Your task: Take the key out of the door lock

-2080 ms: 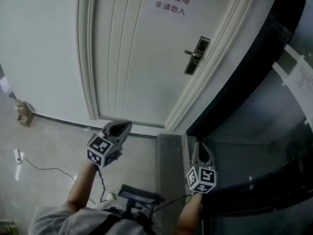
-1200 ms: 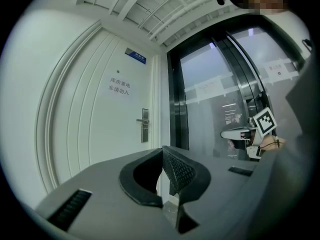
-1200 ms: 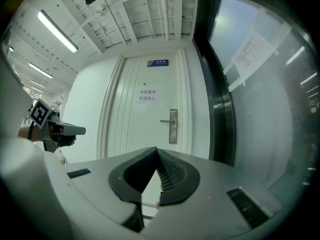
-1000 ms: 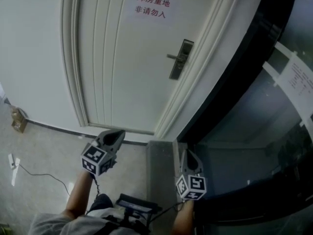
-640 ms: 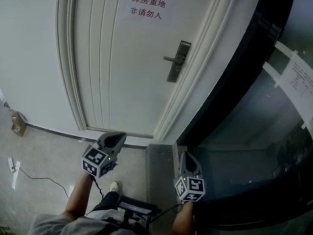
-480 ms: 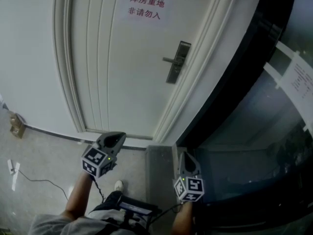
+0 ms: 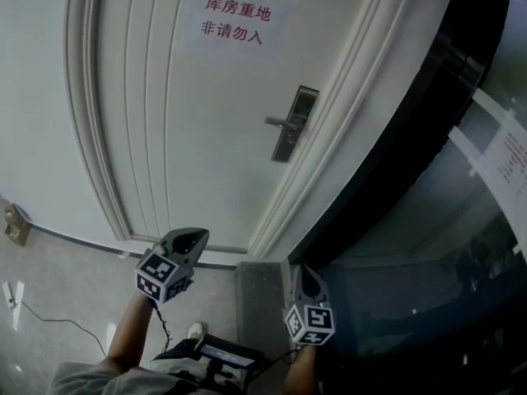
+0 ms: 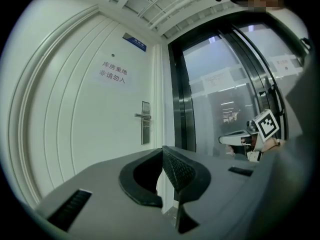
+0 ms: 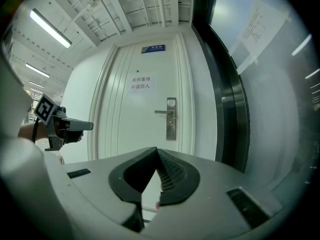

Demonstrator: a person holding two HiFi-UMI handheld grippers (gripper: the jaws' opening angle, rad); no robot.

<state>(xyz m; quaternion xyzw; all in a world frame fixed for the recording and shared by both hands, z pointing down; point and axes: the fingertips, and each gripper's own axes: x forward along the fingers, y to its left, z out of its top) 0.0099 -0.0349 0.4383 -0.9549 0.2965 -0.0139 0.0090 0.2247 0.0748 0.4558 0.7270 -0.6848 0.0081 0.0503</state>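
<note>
The key was too small to pick out for certain; a dark speck under the lever in the right gripper view was perhaps it. That speck sat on the slim metal lock plate (image 7: 290, 124) with a lever handle, fixed near the right edge of the closed white panelled door (image 7: 198, 138). A white paper notice with red characters (image 7: 235, 20) was stuck to the door above and left of the plate.

Both tools pointed at the door and were well apart from it. The grey left tool (image 7: 193, 235) had its jaws together with nothing between them, and so had the grey right tool (image 7: 303, 273), which was nearer the dark-framed glass partition (image 7: 428, 179) beside the door.

Only the right gripper view showed a small blue sign (image 9: 155, 49) over the door and the ceiling light strips (image 9: 47, 28). Only the head view showed the pale floor (image 7: 58, 270), a thin cable (image 7: 49, 319) lying on it and the person's white shoe (image 7: 195, 331).
</note>
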